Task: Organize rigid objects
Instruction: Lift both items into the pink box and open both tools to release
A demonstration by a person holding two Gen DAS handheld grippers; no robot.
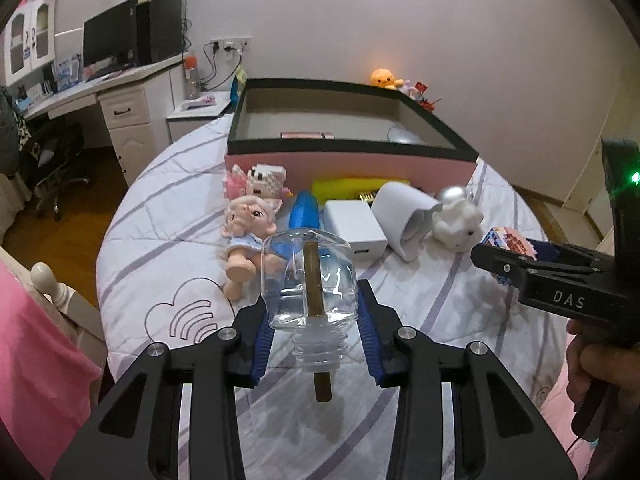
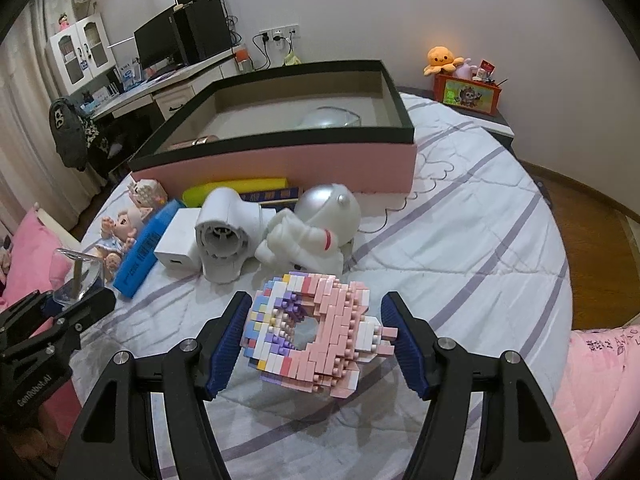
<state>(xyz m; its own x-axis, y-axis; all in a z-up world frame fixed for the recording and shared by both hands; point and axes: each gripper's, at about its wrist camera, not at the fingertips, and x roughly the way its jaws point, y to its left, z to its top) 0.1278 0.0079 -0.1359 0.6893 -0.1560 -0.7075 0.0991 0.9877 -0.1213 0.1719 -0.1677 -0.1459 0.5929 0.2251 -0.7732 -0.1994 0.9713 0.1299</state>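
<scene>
My left gripper is shut on a clear bottle with a brown stick through its neck, held a little above the bed. The same bottle shows at the left edge of the right wrist view. A pastel brick ring sits between the blue pads of my right gripper, which is shut on it above the quilt. Beyond them stands a pink box with a black rim, open at the top, with a silver dome and a pink flat item inside.
In front of the box lie a doll, a pink brick figure, a blue box, a small white box, a white hair dryer, an astronaut figure and a yellow item. A desk stands at the far left.
</scene>
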